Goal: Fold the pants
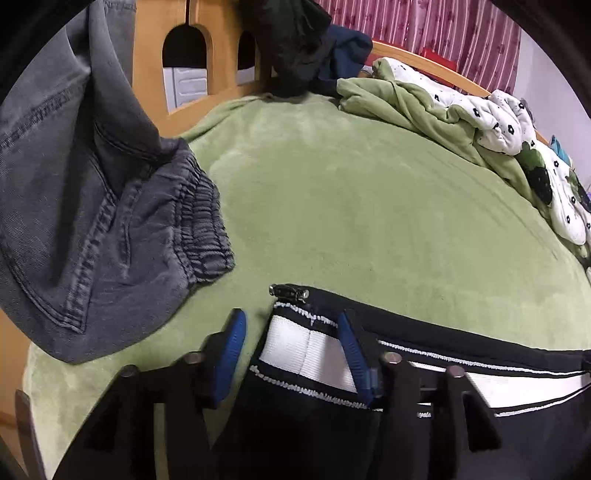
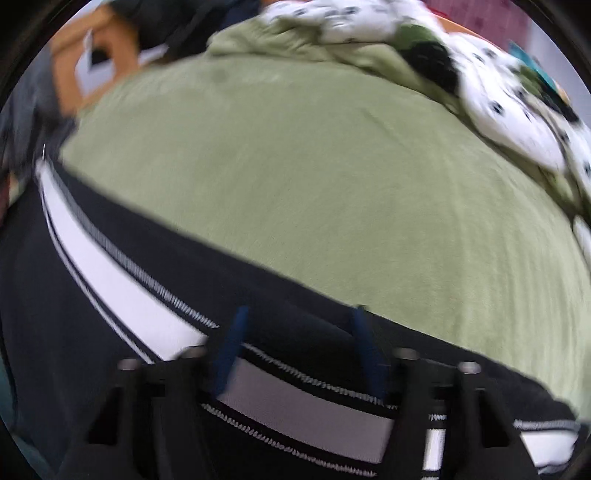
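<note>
In the left wrist view, the left gripper [image 1: 291,332] is seen with its blue fingers [image 1: 232,345] spread wide; the end of the black pants [image 1: 295,413] lies between them, and nothing is pinched. The white side stripe [image 1: 310,350] of the pants, edged with white stitching, is framed between the two fingers, and a metal zipper pull [image 1: 290,291] is seen at the tip of the fabric just beyond them. From there the pants are stretched to the right along the near edge of the bed [image 1: 351,206], which is covered by a green blanket.

In the right wrist view, which is blurred, the right gripper [image 2: 299,343] is likewise held with its fingers [image 2: 231,350] apart, and the black cloth with its white stripe [image 2: 110,273] is seen running between and beneath them. Whether the fingers touch the cloth cannot be told. The pants are spread from the lower left to the lower right of that view, flat on the bed.

Farther out, a grey pair of jeans [image 1: 81,177] with an elastic waistband is draped at the left of the bed, partly hanging from above. A wooden bed frame [image 1: 221,55] with arched openings is seen behind, with dark clothes [image 1: 299,48] heaped against it. A crumpled quilt [image 1: 498,122], green and white with black flowers, is bunched along the far right side. A pink striped curtain [image 1: 424,26] is seen beyond it.
</note>
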`<control>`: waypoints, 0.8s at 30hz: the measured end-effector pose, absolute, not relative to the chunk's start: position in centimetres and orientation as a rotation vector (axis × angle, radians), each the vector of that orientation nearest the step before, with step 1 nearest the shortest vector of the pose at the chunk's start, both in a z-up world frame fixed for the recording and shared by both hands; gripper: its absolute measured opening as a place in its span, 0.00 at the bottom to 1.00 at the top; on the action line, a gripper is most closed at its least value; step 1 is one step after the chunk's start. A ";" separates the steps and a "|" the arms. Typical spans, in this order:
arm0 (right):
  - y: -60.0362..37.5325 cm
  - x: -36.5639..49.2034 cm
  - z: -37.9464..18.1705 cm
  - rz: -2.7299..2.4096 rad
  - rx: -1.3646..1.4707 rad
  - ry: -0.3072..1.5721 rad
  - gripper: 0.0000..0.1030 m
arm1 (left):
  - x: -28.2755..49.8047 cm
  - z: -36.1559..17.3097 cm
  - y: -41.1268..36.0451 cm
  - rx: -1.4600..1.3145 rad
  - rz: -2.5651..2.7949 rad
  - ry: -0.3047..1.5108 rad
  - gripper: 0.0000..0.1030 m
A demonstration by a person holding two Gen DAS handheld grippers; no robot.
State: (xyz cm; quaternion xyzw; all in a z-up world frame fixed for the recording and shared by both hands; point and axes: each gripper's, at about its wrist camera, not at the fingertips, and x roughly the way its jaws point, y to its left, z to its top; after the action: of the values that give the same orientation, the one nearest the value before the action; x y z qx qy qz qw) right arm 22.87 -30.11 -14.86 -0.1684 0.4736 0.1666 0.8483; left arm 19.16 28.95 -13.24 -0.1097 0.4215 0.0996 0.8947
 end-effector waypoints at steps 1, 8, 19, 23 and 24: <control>-29.6 22.5 -14.6 0.338 -0.394 0.982 0.06 | 19.0 -13.2 29.1 -0.244 0.201 0.865 0.21; -31.6 21.4 -11.2 0.311 -0.246 0.816 0.03 | 17.1 -11.7 30.2 -0.292 0.216 0.741 0.08; -34.0 22.9 -13.0 0.174 -0.107 0.870 0.13 | 19.0 -13.4 27.3 -0.085 0.372 0.901 0.55; -38.6 20.1 -10.6 0.046 -0.060 0.777 0.46 | 16.1 -11.2 24.0 0.047 0.347 0.847 0.59; -40.1 19.7 -10.7 0.011 -0.052 0.777 0.46 | 15.6 -10.9 23.1 0.049 0.316 0.831 0.62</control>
State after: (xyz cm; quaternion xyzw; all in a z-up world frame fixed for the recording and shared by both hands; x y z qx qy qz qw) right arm 19.74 -40.12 -10.70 -0.0252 0.3785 0.0051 0.9252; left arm 15.58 23.07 -10.85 0.0237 0.4020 0.1530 0.9025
